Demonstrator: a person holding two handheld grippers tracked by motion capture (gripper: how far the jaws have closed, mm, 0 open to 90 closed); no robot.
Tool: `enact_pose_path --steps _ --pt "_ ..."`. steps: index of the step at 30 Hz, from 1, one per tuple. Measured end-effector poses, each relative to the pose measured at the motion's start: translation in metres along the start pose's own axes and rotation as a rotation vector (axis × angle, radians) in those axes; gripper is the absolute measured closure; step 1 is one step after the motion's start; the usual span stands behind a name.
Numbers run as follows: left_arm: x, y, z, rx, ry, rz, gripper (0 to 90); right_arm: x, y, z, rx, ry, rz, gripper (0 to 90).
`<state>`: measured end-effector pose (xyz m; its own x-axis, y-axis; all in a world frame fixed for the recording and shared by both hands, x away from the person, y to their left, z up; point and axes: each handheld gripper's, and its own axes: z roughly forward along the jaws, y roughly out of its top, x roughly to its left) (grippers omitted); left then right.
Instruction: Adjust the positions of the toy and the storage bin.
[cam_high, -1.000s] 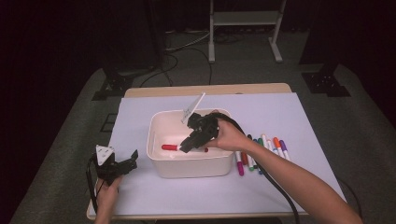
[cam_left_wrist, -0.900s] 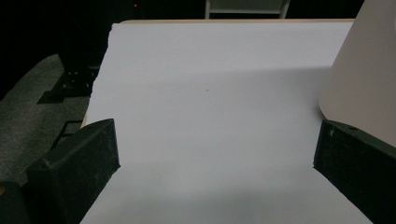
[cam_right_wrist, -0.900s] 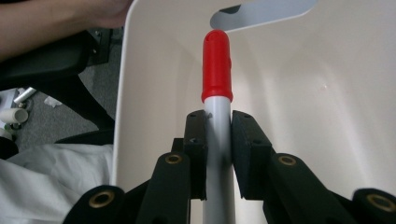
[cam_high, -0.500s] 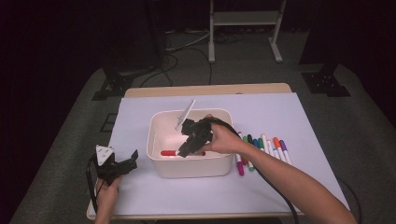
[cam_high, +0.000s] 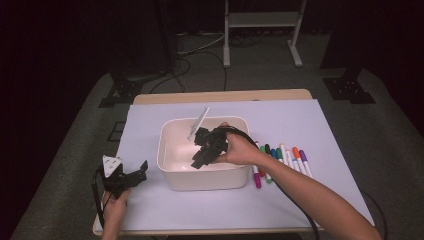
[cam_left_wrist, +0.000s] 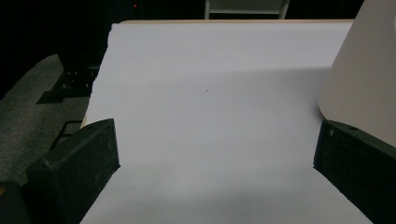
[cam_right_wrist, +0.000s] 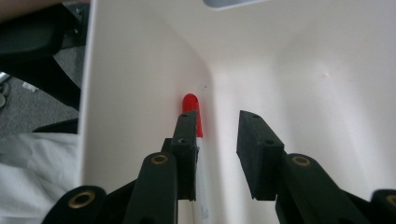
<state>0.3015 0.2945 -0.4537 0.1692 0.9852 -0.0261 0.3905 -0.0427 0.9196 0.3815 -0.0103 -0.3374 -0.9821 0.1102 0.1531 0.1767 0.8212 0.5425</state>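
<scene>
Red-capped marker lies on the bin floor against the near wall, just left of the right gripper, whose jaws have just been opening and stand narrowly apart with nothing between them. That gripper dips inside the white bin at the table's middle. Other markers lie beside the bin's right side. The left gripper, jaws wide, rests near the table's front-left corner.

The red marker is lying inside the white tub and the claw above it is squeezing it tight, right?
Not quite. The red marker does lie inside the white tub, but the right claw is not squeezing it. The right gripper view shows its jaws apart, just opened, with the marker lying beside one jaw against the tub wall.
</scene>
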Motion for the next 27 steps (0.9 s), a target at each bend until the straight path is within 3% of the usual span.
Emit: enact_pose_path --steps 3,5,6,8,9,11,12,16,17,18,22,27 --pt "0.000 0.000 0.000 0.002 0.000 -0.001 0.0 0.002 -0.002 -0.012 -0.037 -0.012 0.006 65.9" --pt "0.000 0.000 0.000 0.001 0.002 0.003 0.0 0.007 -0.008 -0.037 -0.104 -0.030 0.011 63.6" --pt "0.000 0.000 0.000 0.001 0.002 0.003 0.0 0.007 -0.008 -0.037 -0.104 -0.030 0.011 63.6" --pt "0.000 0.000 0.000 0.001 0.002 0.006 0.0 0.012 -0.021 -0.064 -0.161 -0.066 0.026 61.0" --pt "0.000 0.000 0.000 0.001 0.002 0.006 0.0 0.012 -0.021 -0.064 -0.161 -0.066 0.026 61.0" --pt "-0.001 0.000 0.000 0.000 0.002 0.005 0.0 0.014 -0.036 -0.081 -0.193 -0.099 0.041 59.3" --pt "0.000 0.000 0.000 0.001 0.002 0.008 0.0 0.015 -0.054 -0.098 -0.217 -0.133 0.061 57.4" --pt "0.000 0.000 0.000 0.004 0.003 0.009 0.0 0.016 -0.102 -0.129 -0.273 -0.198 0.146 56.0" --pt "0.000 0.000 0.000 0.004 0.003 0.009 0.0 0.016 -0.102 -0.129 -0.273 -0.198 0.146 56.0" --pt "-0.001 0.000 0.000 0.002 0.003 0.008 0.0 0.016 -0.127 -0.140 -0.290 -0.230 0.193 55.4" --pt "-0.001 0.000 0.000 0.000 0.006 0.008 0.0 0.012 -0.179 -0.151 -0.309 -0.274 0.288 53.5" --pt "-0.001 0.000 0.000 0.001 0.008 0.009 0.0 0.005 -0.234 -0.149 -0.312 -0.324 0.399 52.9"
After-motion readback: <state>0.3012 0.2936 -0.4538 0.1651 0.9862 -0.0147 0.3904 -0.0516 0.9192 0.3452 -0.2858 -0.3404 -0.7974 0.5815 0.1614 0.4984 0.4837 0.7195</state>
